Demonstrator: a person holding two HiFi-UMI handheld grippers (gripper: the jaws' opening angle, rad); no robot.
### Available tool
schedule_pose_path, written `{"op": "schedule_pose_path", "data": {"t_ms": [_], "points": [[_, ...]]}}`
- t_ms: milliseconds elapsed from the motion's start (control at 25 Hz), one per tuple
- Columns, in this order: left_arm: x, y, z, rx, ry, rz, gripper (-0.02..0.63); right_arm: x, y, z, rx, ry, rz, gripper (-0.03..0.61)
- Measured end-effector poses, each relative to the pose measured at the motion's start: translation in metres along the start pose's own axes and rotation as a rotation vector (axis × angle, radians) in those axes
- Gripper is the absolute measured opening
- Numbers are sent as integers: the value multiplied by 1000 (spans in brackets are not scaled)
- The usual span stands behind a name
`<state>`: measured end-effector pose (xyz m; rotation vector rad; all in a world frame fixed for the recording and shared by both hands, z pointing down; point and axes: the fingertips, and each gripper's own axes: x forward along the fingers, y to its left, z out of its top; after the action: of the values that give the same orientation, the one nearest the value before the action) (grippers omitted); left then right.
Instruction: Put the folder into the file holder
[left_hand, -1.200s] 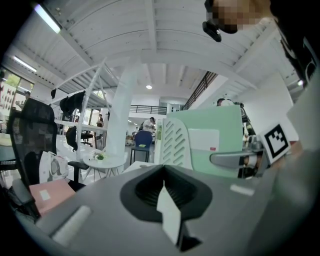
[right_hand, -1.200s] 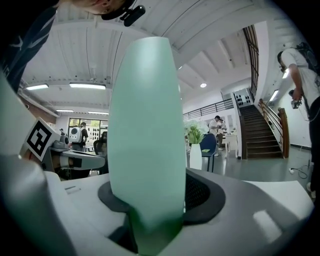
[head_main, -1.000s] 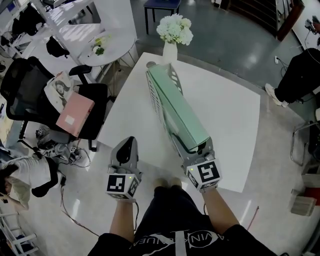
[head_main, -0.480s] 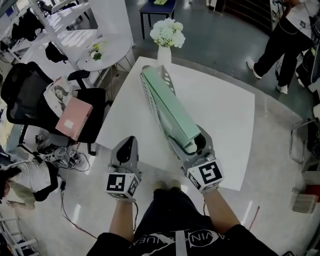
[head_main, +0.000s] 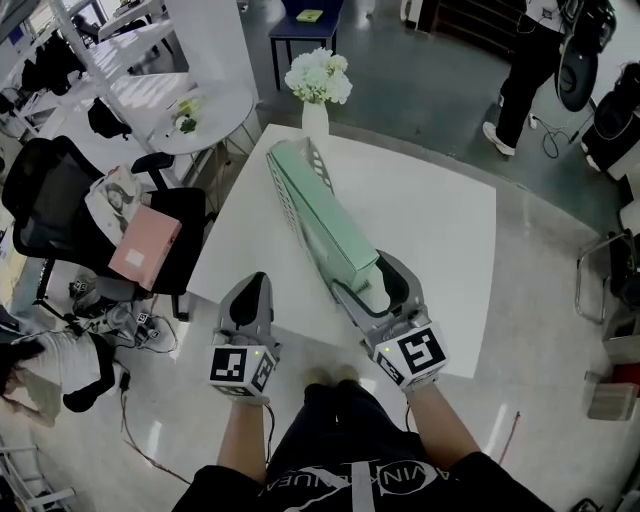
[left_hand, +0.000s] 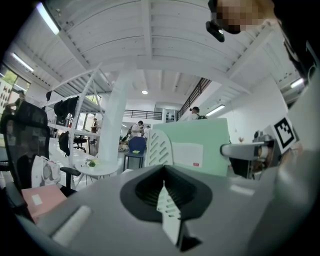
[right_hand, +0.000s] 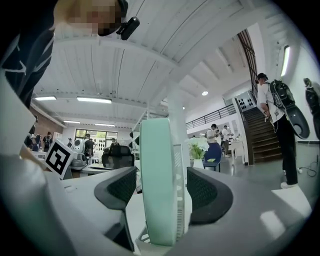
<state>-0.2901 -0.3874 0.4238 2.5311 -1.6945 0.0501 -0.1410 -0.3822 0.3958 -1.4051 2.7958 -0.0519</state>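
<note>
A long mint-green folder (head_main: 330, 225) stands on edge inside the white slotted file holder (head_main: 283, 195) on the white table (head_main: 440, 230). My right gripper (head_main: 372, 282) straddles the near end of folder and holder, jaws wide, open. In the right gripper view the folder (right_hand: 159, 185) and the holder wall (right_hand: 181, 175) stand between the dark pads (right_hand: 119, 187), with a gap showing on each side. My left gripper (head_main: 254, 288) hangs off the table's near left edge, shut and holding nothing. From the left gripper view the folder (left_hand: 200, 147) shows side-on.
A vase of white flowers (head_main: 316, 85) stands at the table's far corner, just behind the holder. Left of the table is a black office chair (head_main: 60, 200) with a pink folder (head_main: 145, 247) on it. A person (head_main: 535, 55) walks at the far right.
My right gripper's jaws have spread apart around the folder's near end. The folder stays in the holder. My left gripper has kept its place.
</note>
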Motion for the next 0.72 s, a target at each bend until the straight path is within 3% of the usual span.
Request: {"op": "schedule_pose_path", "data": {"t_ms": [240,440,720], "points": [[-1,-12,4,6,-10,-4,0,-24,-8,8,5,-26,-21,297],[-2,-22,9,11,-18,-7,0,-42,-15,18,-9,-51,-49,180],[-6,-27,20,20,-36,-5,0,-58,-38,22,-2,-50,-121,75]]}}
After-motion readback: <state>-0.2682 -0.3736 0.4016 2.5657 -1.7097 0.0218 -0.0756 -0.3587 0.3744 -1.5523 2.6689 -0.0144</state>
